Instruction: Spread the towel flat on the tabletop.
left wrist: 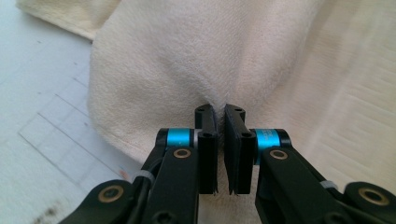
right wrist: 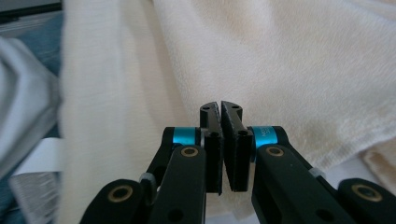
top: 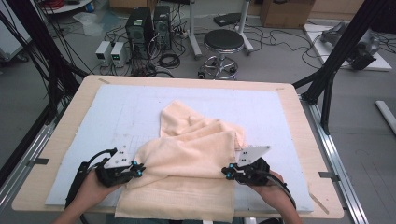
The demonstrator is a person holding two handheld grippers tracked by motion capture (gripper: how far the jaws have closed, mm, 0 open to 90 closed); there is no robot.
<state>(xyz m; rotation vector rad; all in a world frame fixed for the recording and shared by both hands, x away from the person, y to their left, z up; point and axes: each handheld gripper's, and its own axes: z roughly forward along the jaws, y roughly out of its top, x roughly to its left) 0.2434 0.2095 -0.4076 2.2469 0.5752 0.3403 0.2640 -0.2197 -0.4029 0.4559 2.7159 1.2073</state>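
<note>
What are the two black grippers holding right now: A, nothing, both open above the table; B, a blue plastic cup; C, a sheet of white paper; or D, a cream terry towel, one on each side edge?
D: the left gripper and right gripper are each shut on the cream terry towel.

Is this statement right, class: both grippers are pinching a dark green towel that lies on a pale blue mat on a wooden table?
One detail is wrong: the towel is cream, not dark green, as the high view shows. The rest stands: the left gripper and the right gripper are each shut on it, and it lies on the pale blue mat on the wooden table.
</note>
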